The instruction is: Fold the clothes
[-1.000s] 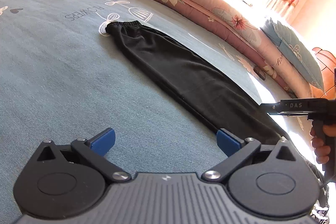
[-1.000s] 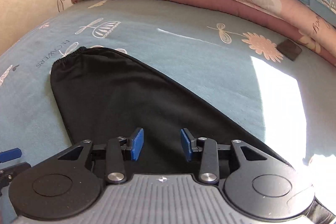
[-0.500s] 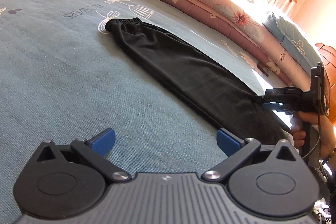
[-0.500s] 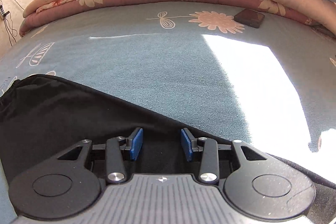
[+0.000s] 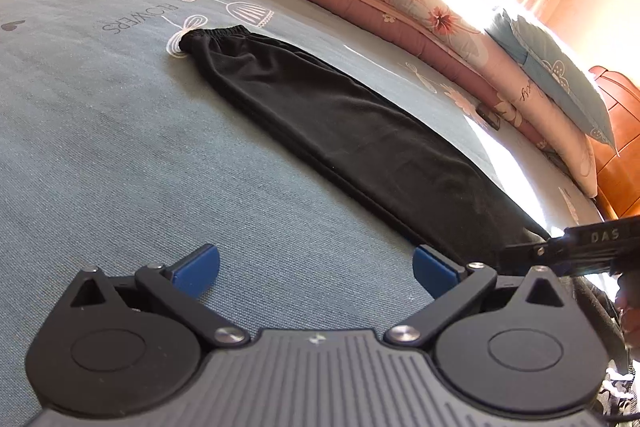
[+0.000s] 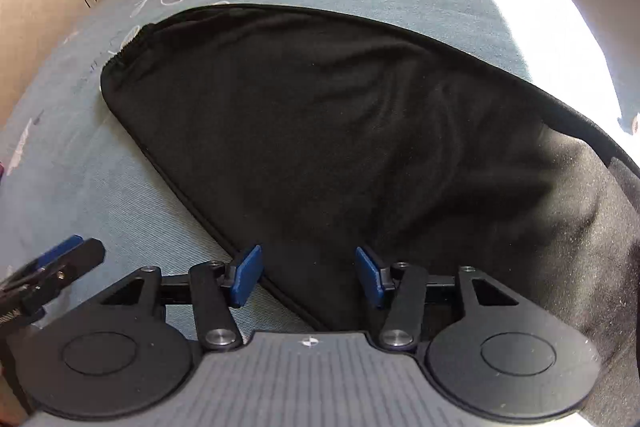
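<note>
Compared with a second ago, the right wrist view now looks more steeply down: the black trousers [image 6: 340,131] fill most of the frame, and the folded quilts at the far edge of the bed have slid almost out of the top. Half a second back this camera had swung toward the sunlit patch; now it is back over the cloth. The left wrist view has barely changed, and the trousers [image 5: 340,131] lie in the same long strip across the blue bedsheet [image 5: 100,155], elastic cuff at the far end near the printed word.

The right gripper [image 6: 308,275] stands wider than it did a second ago, and its jaws are opening. Its blue pads [image 6: 246,275] straddle the near edge of the trousers, just above the hem seam; cloth lies under the gap, yet neither pad presses on it. The trousers rest flat on the bed, unlifted.

The left gripper [image 5: 316,267] is spread wide with only bedsheet between its pads, beside the near end of the trousers and not touching them. In its view the right gripper [image 5: 576,247] reaches in from the right edge over the trousers' near end.
</note>
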Demonstrator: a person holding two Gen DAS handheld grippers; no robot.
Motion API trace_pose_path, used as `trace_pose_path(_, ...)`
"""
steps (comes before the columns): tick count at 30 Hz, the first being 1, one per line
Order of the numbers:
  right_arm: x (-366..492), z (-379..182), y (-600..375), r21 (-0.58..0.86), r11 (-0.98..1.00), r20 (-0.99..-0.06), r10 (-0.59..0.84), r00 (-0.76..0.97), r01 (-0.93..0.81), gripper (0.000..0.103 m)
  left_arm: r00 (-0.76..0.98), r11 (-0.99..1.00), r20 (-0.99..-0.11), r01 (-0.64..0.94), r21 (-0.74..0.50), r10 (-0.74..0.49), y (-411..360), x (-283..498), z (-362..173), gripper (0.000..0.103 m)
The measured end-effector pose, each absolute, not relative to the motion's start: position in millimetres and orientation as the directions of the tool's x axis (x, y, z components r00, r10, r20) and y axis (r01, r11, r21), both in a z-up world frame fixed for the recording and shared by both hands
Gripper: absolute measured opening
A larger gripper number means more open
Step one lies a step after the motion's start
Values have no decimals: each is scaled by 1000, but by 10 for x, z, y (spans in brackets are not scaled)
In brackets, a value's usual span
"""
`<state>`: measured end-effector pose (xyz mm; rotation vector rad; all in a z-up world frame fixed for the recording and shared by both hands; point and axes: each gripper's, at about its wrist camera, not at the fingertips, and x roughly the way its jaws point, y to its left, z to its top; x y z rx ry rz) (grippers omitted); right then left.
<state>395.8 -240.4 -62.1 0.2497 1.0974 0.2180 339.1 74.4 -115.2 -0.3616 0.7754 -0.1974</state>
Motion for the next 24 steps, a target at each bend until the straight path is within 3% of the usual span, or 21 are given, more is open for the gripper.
trace_pose_path(7,3708,-60,-3456,213,954,-802,47,596,211,58,691,945,-661,102,-312,-293,580,3370,-1165,102)
trace_pose_path(14,3696,-637,-4149,90,916,-845,-137,518,390,58,697,953,-657,139,-267,-286,488,3353,-1200,102)
trace_pose_path(18,3719,-719,-4397,-104,928,-810,-288,511,359,58,702,956,-654,147,-255,-283,481,3361,-1221,102)
trace_pose_path(24,3597,-771,-4762,-231,966,-829,-258,497,116,58,705,960,-653,168,-224,-276,426,3344,-1234,102)
